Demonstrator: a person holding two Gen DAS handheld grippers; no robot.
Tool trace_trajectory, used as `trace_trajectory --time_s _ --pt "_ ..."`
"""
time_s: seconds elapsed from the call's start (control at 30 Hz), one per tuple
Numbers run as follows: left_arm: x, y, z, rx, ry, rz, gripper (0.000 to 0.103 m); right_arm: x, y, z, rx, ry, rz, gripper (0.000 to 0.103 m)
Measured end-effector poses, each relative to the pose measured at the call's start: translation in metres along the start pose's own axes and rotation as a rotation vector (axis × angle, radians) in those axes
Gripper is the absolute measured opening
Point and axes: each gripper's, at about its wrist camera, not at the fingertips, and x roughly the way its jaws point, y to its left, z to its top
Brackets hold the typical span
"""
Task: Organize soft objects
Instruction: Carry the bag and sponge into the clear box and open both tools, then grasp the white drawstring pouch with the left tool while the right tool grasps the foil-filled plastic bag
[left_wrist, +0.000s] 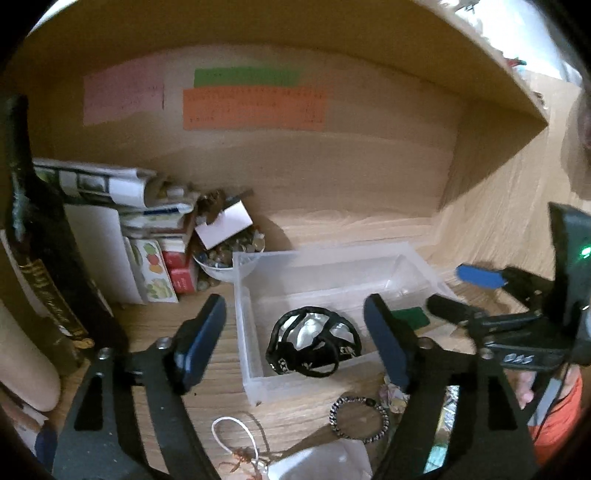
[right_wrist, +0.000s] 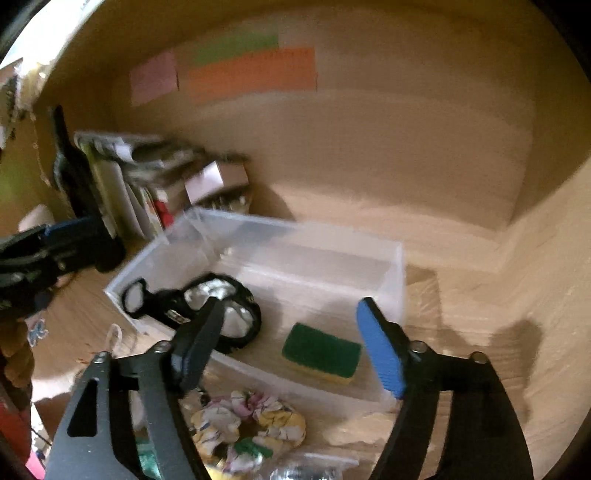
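Bin walls of clear see-through plastic (right_wrist: 397, 280) stand on the wooden desk (left_wrist: 295, 229), and two soft things lie inside: a black and silver mesh cap (left_wrist: 314, 341) near the left wall, and a green and yellow sponge (right_wrist: 320, 354) near the front wall. Between them the bin floor is bare, and so is its back half. Both tools are spread wide and hold nothing. The left gripper (left_wrist: 295, 341) hangs in front of the bin, over its front edge. The right gripper (right_wrist: 291, 347) hangs over the front wall too, with the sponge between its fingers but not touching them. Just outside the front wall lie a flowery cloth scrunchie (right_wrist: 251, 424), a beaded bracelet (left_wrist: 359, 419) and a white cord loop (left_wrist: 236, 435). Boxes and papers (left_wrist: 147, 236) crowd the left corner of the desk.
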Motion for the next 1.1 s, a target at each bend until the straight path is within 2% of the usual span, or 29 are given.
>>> trace_trajectory --time_s 0.1,0.23,0.37,0.53,0.8,0.93,1.1 --pt "-0.01 -0.001 -0.004 -0.005 -0.012 -0.006 0.094 -0.025 0.001 0.0 -0.004 -0.055 -0.014 0.082" --pt "-0.017 -0.002 -0.013 -0.004 -0.01 0.01 0.098 -0.058 0.002 -0.011 -0.004 -0.106 -0.028 0.091" --pt "-0.023 -0.003 -0.03 -0.01 0.011 0.022 0.102 -0.066 0.004 -0.025 0.005 -0.119 -0.047 0.097" --pt "-0.025 -0.006 -0.054 -0.008 0.067 0.032 0.102 -0.061 0.002 -0.05 0.047 -0.068 -0.054 0.097" --pt "-0.01 -0.009 -0.098 -0.028 0.19 0.032 0.102 -0.031 -0.003 -0.097 0.121 0.09 -0.051 0.097" --pt "0.0 -0.009 -0.112 -0.054 0.247 0.011 0.102 -0.024 -0.006 -0.112 0.148 0.15 -0.043 0.094" --pt "0.005 -0.012 -0.121 -0.068 0.266 -0.028 0.101 -0.022 -0.003 -0.121 0.16 0.186 -0.021 0.074"
